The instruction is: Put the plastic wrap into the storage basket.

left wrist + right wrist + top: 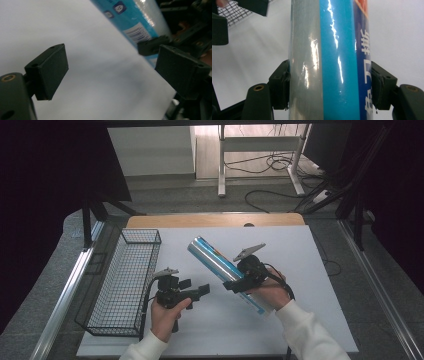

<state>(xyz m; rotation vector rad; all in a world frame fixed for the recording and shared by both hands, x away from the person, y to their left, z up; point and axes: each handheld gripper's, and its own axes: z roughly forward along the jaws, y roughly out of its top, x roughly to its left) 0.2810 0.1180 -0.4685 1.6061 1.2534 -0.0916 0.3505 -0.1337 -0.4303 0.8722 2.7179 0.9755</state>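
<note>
Nearest us, the left gripper [197, 289] hovers over the white tabletop [300, 270], jaws spread with nothing between them. Just beyond, the right gripper [235, 285] has its jaws pinching the blue-and-silver roll [220, 264], lifted at a slant above the tabletop. Farther left sits the wire basket [127, 280].

The left gripper [195, 287] has its fingers [47, 71] spread wide, nothing between them; the right gripper [235, 284] is clamped tight.
</note>
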